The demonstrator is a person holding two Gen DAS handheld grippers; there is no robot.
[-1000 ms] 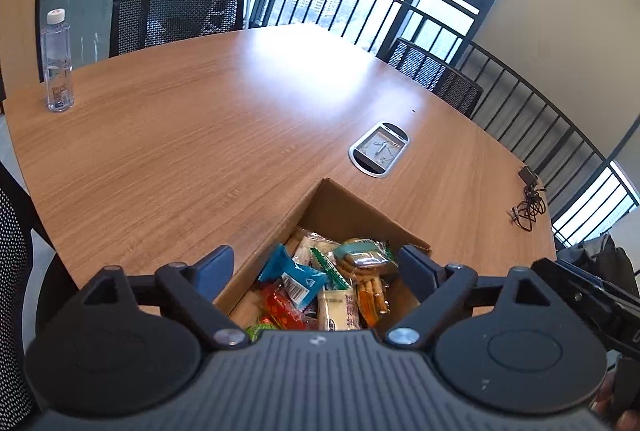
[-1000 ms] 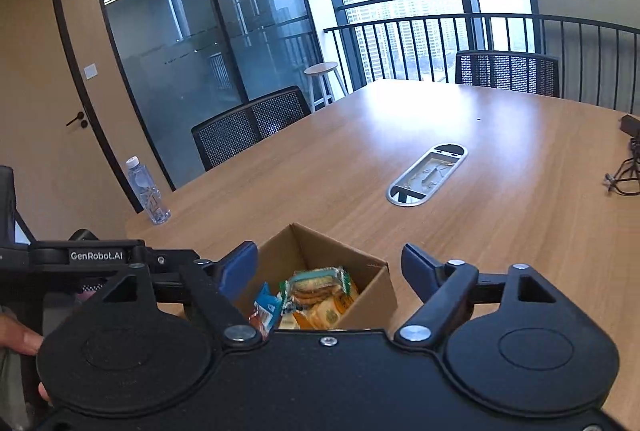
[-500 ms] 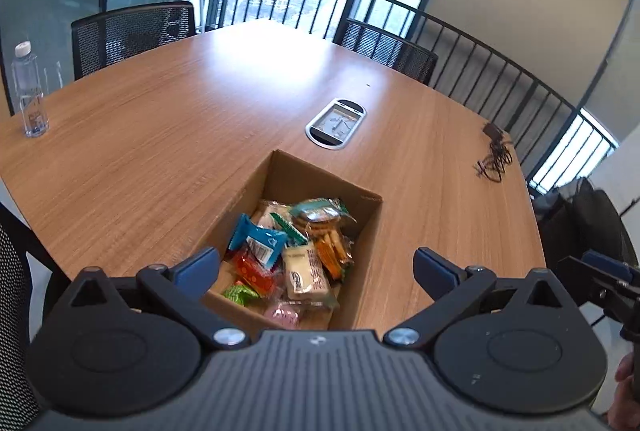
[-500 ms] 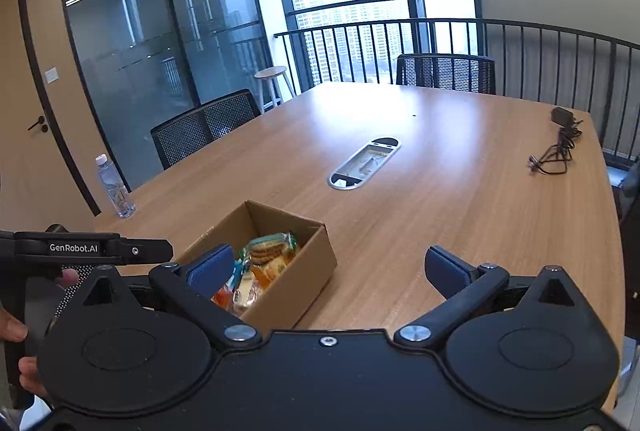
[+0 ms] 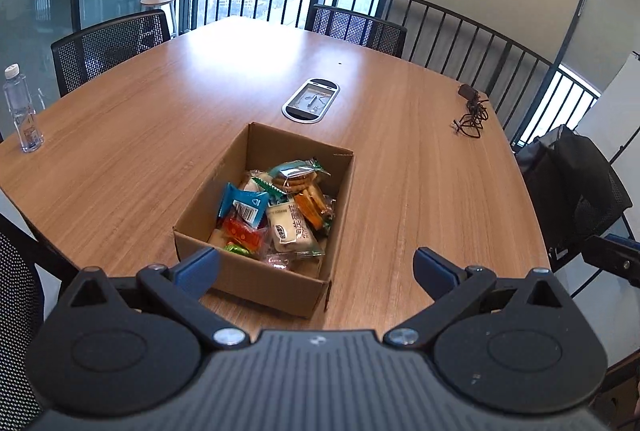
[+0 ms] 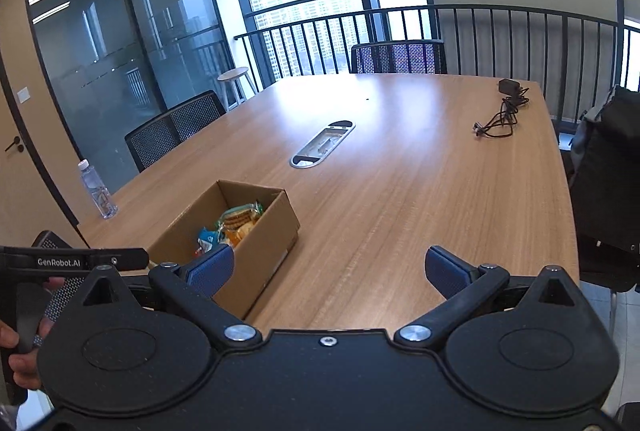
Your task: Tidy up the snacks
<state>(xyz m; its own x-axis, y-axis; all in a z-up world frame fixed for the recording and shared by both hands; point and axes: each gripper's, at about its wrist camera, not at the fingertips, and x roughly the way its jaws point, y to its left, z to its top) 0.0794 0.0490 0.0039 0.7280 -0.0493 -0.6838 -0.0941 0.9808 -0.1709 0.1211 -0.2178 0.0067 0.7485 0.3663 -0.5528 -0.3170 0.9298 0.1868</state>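
So, snacks [image 5: 280, 209]: many small wrapped packets, blue, red, orange and white, lying loose together inside the box.
Box [image 5: 256, 281]: open brown cardboard, standing on the table near its close edge, in front of both grippers.
Left gripper [image 5: 316, 267]: jaws spread wide, nothing between them; its left pad is in front of the box's near corner.
Right gripper [image 6: 330, 269]: released too, jaws wide apart and empty, the box at its left side.
Table [image 5: 160, 119]: large, light wood grain, with an oval metal cable hatch [image 5: 311, 100] in the middle, beyond the box.
Water bottle [image 5: 22, 111]: upright near the far left edge.
Black cable [image 6: 500, 113]: in a loose coil, well apart at the right.
Room: mesh chairs [image 5: 110, 47] around the table, a black railing [image 6: 440, 27], tall windows, glass partition walls.
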